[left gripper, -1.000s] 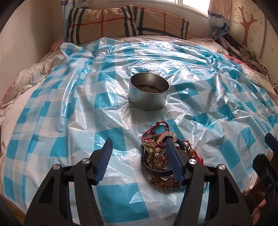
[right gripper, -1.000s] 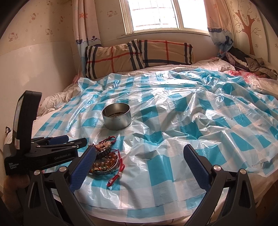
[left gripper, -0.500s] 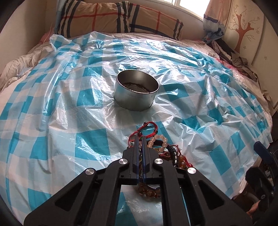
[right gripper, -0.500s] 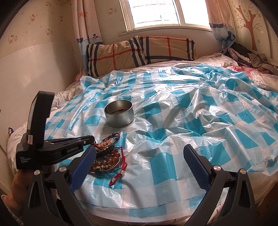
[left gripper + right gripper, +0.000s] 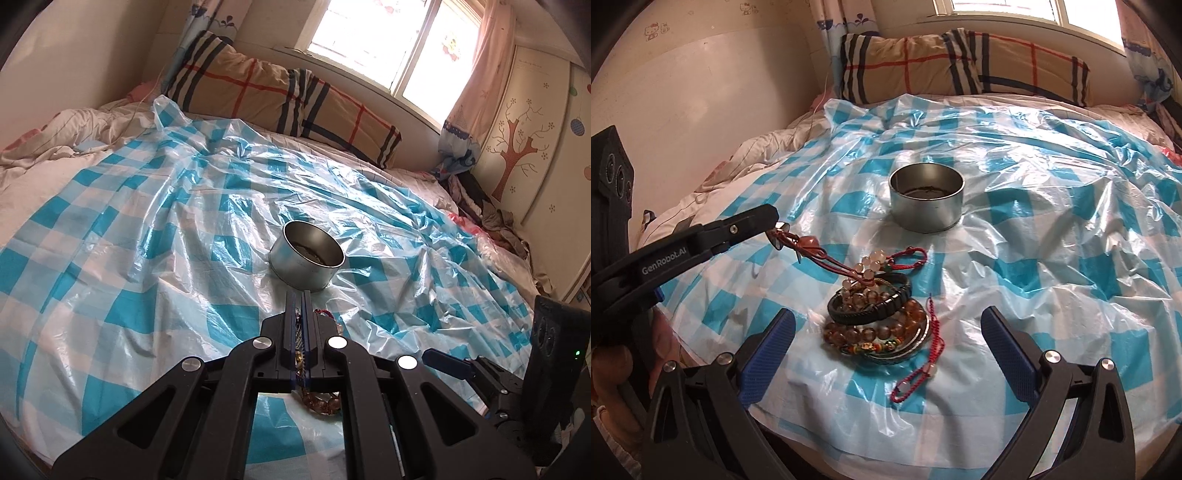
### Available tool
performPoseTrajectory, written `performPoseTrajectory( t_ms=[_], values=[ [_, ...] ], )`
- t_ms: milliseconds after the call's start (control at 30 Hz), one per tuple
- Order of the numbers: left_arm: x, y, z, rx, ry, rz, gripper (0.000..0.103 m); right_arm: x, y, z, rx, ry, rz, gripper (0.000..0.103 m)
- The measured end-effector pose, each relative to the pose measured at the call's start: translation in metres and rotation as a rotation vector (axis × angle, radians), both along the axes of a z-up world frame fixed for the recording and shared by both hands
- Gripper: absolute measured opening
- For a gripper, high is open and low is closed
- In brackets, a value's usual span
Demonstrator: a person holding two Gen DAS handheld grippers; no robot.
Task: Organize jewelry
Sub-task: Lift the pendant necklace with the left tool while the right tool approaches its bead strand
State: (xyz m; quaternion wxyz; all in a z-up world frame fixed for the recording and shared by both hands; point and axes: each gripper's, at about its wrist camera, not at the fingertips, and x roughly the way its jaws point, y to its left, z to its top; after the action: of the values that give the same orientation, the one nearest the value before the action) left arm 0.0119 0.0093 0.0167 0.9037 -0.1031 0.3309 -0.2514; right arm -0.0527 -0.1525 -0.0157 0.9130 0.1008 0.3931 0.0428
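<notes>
A bed [image 5: 92, 122] fills most of both views, and a thin plastic sheet [image 5: 147, 229] with blue and white squares covers it, full of wrinkles. At the top of the frame a long plaid pillow [image 5: 280, 96] in tan, red and dark stripes lies against the wall. Above it a window [image 5: 399, 51] gives strong daylight, with a pink curtain [image 5: 476, 74] at its right. At the right edge a cream wardrobe door [image 5: 532, 147] shows a brown tree drawing, and a pile of clothes [image 5: 491, 218] lies below it. In the right wrist view the beige wall [image 5: 701, 92] at upper left has small cartoon cat prints
</notes>
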Motion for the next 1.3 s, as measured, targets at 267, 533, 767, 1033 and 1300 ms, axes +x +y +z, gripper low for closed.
performPoseTrajectory(
  t_ms=[267,533,767,1033,1300],
  values=[
    [0.004,0.027,0.003,-0.085,-0.011,0.083,0.001,0.026,0.018,-0.005,-0.046,0.024,0.074,0.097],
    [0.015,0.029,-0.004,-0.087,0.03,0.061,0.001,0.045,0.039,-0.001,-0.078,0.02,0.172,0.097],
    [0.045,-0.016,-0.03,0.095,0.191,-0.263,0.057,0.02,0.009,0.0,-0.089,0.049,0.119,0.097],
    [0.04,-0.063,-0.042,0.436,0.098,-0.455,0.065,0.009,-0.022,-0.008,0.0,0.068,0.042,0.097],
    [0.045,-0.064,-0.053,0.461,0.118,-0.433,0.005,0.01,-0.023,-0.007,0.025,0.065,0.033,0.097]
  ],
)
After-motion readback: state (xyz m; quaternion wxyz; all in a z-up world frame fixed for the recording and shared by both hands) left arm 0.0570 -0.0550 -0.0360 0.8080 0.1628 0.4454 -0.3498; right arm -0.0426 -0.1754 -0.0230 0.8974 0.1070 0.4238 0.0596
